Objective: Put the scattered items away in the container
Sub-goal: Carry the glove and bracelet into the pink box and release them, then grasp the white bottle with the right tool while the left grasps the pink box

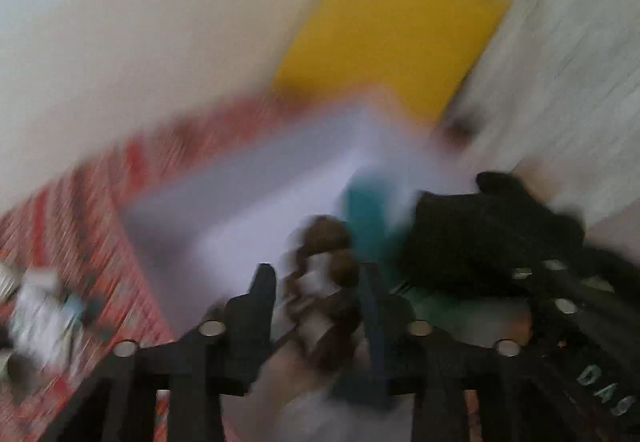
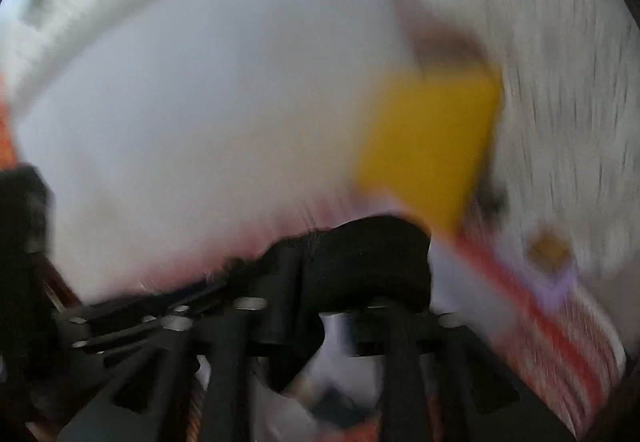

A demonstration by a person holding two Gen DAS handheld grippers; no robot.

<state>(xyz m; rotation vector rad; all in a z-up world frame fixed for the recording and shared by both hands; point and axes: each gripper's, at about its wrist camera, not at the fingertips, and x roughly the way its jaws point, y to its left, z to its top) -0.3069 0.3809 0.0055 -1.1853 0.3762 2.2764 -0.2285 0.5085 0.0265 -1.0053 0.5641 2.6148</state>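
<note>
Left gripper [image 1: 320, 282]: near, bottom centre of its view; jaws part-way apart, a brown-and-white blurred item [image 1: 324, 282] between the fingers; whether the pads press on it cannot be told.
Right gripper [image 2: 332, 282]: near, jaws standing apart, a black soft item [image 2: 360, 262] across the fingers; grip likewise unclear.
White container [image 1: 256, 194]: just beyond the left gripper, open top, a teal item [image 1: 368, 218] at its right side.
Red patterned cloth [image 1: 80, 218]: under and left of the container, small scattered items [image 1: 44, 306] on it at near left.
Yellow block [image 1: 392, 38]: far, beyond the container.
Risks, judged: heavy blur suggests fast travel, so either item may drop short of the container onto the cloth; the two grippers, close together, may collide; the black item may catch on the rim.
</note>
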